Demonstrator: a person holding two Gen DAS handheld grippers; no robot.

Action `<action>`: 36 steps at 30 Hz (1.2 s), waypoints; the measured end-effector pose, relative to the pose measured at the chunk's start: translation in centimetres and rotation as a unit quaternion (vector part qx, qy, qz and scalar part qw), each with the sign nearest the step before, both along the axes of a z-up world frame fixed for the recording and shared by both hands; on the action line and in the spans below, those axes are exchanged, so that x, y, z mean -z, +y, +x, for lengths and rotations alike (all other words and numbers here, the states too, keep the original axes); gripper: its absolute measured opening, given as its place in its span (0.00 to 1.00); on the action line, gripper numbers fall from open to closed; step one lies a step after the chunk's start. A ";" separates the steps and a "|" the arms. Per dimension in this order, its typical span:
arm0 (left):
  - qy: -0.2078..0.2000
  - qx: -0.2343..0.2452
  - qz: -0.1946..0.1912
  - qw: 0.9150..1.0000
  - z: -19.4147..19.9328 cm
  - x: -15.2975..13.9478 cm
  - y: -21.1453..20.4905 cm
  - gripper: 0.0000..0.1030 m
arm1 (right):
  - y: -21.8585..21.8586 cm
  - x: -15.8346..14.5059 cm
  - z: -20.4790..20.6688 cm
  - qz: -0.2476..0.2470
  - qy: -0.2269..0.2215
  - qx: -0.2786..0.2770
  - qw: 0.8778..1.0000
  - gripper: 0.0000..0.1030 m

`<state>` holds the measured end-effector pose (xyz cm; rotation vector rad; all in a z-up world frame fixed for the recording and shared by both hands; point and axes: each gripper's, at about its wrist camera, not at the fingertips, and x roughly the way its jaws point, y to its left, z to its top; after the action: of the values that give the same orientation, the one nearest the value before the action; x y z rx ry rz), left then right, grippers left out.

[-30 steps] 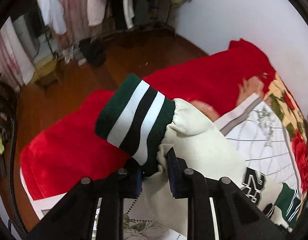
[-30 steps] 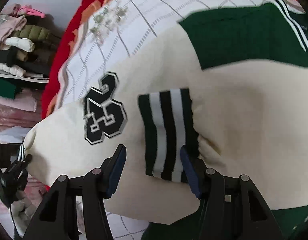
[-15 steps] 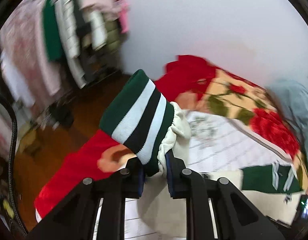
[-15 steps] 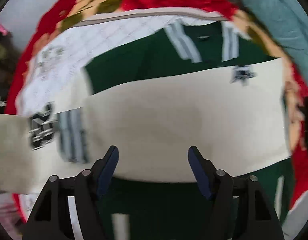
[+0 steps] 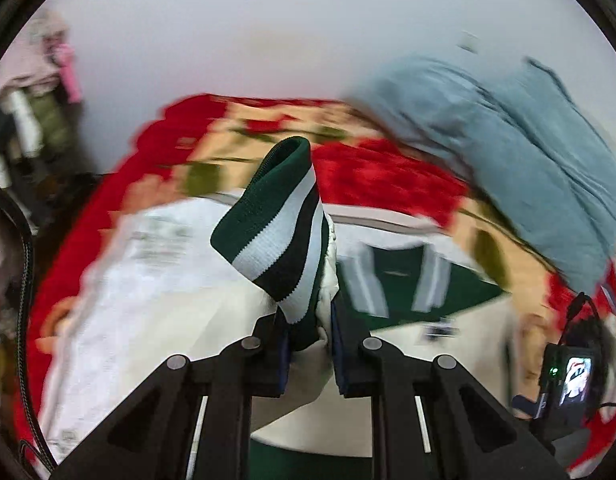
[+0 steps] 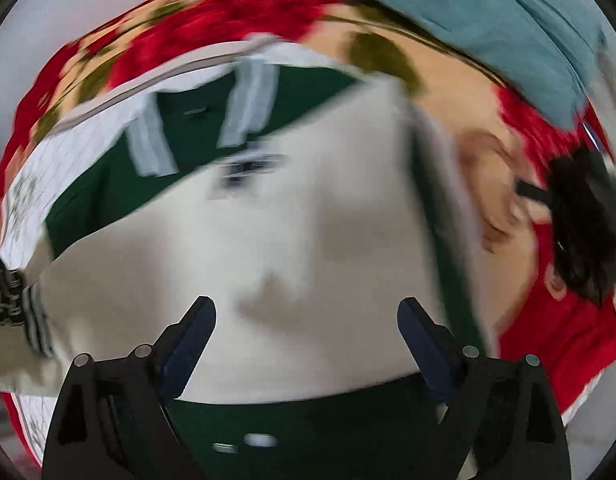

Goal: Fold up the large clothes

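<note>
A cream and dark green varsity jacket (image 6: 292, 216) lies spread on a bed. My left gripper (image 5: 308, 344) is shut on its cream sleeve just below the green, white and black striped cuff (image 5: 280, 224), which stands up above the fingers. The jacket's green collar area (image 5: 395, 280) lies beyond. My right gripper (image 6: 308, 344) is open and empty, hovering over the cream body of the jacket, near its green hem (image 6: 308, 420). The other striped cuff and a number patch (image 6: 16, 300) show at the far left of the right wrist view.
The bed has a red floral blanket (image 5: 371, 172) and a white checked sheet (image 5: 148, 264). A blue-grey duvet (image 5: 507, 144) is bunched at the back right. A black device with a small screen (image 5: 571, 376) lies at the right. Clothes (image 5: 36, 112) hang at the left by a white wall.
My left gripper has swung right with the sleeve cuff, from facing the floor and wardrobe to facing the bed and wall. My right gripper has moved right across the jacket and opened wider.
</note>
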<state>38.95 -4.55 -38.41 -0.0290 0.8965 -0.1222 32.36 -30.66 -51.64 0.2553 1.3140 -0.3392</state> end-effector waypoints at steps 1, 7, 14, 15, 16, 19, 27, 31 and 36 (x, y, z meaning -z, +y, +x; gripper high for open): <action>0.006 0.015 -0.007 1.000 0.4 0.2 -2.8 0.13 | -2.2 0.2 -0.8 0.004 0.005 0.016 1.000 0.91; 0.059 0.110 -0.025 0.992 1.0 4.8 -16.0 0.13 | -13.6 1.5 -5.7 0.015 0.028 0.098 0.995 0.91; 0.128 0.194 0.033 0.972 -0.9 12.1 -24.3 0.23 | -19.7 2.5 -8.0 0.037 0.041 0.120 0.991 0.91; 0.135 0.199 0.029 0.970 -1.3 12.6 -24.5 0.34 | -19.9 2.5 -8.2 0.045 0.041 0.118 0.991 0.91; 0.138 0.205 0.024 0.969 -1.6 12.9 -24.5 0.54 | -20.1 2.5 -8.2 0.056 0.037 0.116 0.991 0.90; 0.140 0.207 0.007 0.968 -2.0 12.5 -23.8 0.89 | -20.4 2.0 -8.2 0.095 0.022 0.111 0.989 0.90; 0.172 0.055 0.004 0.984 -3.9 9.9 -12.6 0.89 | -19.3 -0.7 -6.4 0.188 -0.029 0.085 0.978 0.90; 0.175 -0.097 0.066 0.978 -4.9 10.4 -3.0 0.89 | -17.5 -0.9 -3.7 0.224 -0.041 0.060 0.972 0.90; 0.196 -0.208 0.152 0.946 -2.6 16.1 5.1 0.91 | -14.2 0.0 0.6 0.236 -0.038 0.029 0.971 0.85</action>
<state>36.35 0.52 -54.53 0.0467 1.2803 0.4307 32.91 -44.87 -51.62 0.7009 1.2998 -0.0589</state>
